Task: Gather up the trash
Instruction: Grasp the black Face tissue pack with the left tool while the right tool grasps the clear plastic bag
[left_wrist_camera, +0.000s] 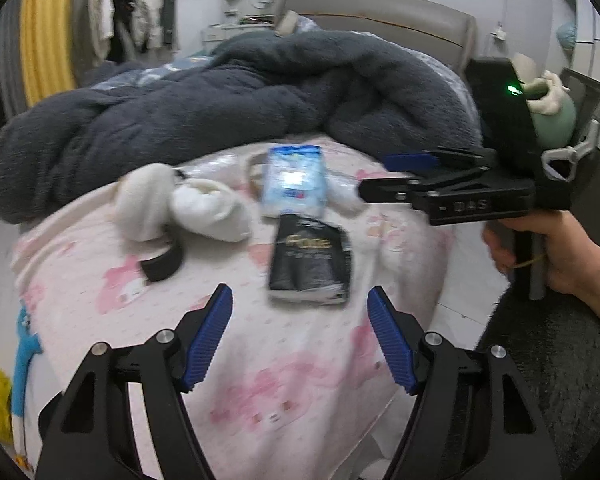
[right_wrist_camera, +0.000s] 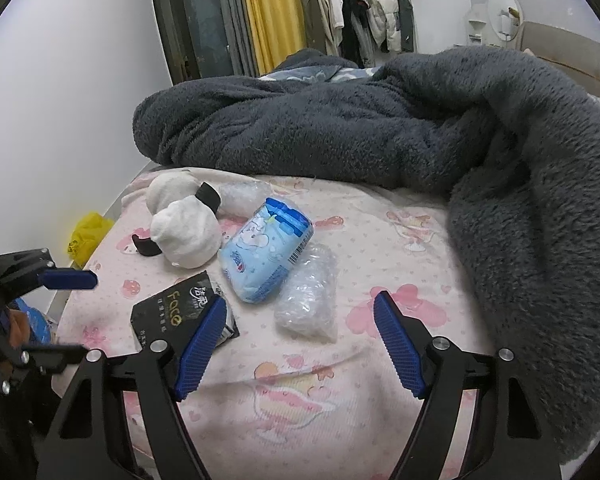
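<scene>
Grippers close in on bed litter

Both the left gripper [left_wrist_camera: 300, 336] and right gripper [right_wrist_camera: 300, 344] hover wide, empty. Just ahead lies the black wrapper [right_wrist_camera: 180, 312], beyond it the clear bag [right_wrist_camera: 310, 300] and blue pack [right_wrist_camera: 266, 256]; the next move likely calls for descending onto one.

One black tissue pack [right_wrist_camera: 182, 312], one blue tissue pack [right_wrist_camera: 266, 254], two bubble-wrap pieces [right_wrist_camera: 310, 300], one earmuff pair [right_wrist_camera: 184, 224].

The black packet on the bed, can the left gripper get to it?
Probably yes. The black packet lies flat on the pink sheet, just ahead of the open left gripper, with nothing between them. The blue packet sits just beyond it, not blocking the way.
</scene>
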Action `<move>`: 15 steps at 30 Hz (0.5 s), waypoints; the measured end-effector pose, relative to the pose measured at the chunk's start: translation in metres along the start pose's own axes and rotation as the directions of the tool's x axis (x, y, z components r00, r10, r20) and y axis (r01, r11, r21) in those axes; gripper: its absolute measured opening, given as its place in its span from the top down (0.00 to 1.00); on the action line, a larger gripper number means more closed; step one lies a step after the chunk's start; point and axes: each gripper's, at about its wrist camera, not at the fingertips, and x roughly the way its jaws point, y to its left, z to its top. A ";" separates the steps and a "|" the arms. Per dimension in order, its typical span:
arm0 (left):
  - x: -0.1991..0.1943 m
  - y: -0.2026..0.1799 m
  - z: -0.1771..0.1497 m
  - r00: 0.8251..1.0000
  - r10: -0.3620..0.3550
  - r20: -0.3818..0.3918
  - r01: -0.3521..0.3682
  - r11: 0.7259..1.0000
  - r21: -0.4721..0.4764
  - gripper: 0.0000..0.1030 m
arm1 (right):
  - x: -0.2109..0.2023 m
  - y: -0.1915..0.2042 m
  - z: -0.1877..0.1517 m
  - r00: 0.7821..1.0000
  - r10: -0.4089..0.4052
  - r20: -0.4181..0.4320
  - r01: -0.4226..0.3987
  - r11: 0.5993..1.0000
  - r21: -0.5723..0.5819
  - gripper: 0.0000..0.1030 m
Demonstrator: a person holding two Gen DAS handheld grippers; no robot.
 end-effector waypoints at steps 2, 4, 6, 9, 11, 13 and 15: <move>0.009 -0.003 0.001 1.000 -0.020 -0.018 0.020 1.000 0.009 0.27 | 0.002 -0.001 0.000 1.000 0.015 0.001 -0.015 1.000 0.000 0.25; 0.019 -0.004 0.002 0.999 -0.019 -0.033 0.019 1.000 0.016 0.26 | 0.005 -0.001 0.000 1.000 0.028 0.000 -0.028 1.000 -0.007 0.25; 0.028 -0.002 0.003 0.999 -0.022 -0.048 0.022 1.000 0.012 0.23 | 0.008 -0.001 0.000 0.999 0.031 -0.006 -0.031 0.999 -0.013 0.25; 0.035 0.001 0.006 0.998 -0.038 -0.054 0.038 0.999 -0.004 0.19 | 0.016 -0.004 -0.001 0.999 0.036 -0.027 -0.037 0.999 -0.008 0.29; 0.037 0.001 0.008 0.997 -0.047 -0.055 0.047 0.999 -0.006 0.14 | 0.019 -0.006 -0.002 0.999 0.039 -0.033 -0.040 0.999 -0.005 0.31; 0.043 0.001 0.009 0.997 -0.047 -0.058 0.047 0.999 -0.005 0.14 | 0.023 -0.009 -0.002 0.998 0.041 -0.040 -0.041 0.999 0.003 0.33; 0.049 0.002 0.012 0.997 -0.047 -0.063 0.047 0.999 -0.006 0.14 | 0.025 -0.011 -0.003 0.998 0.039 -0.045 -0.039 0.999 0.012 0.34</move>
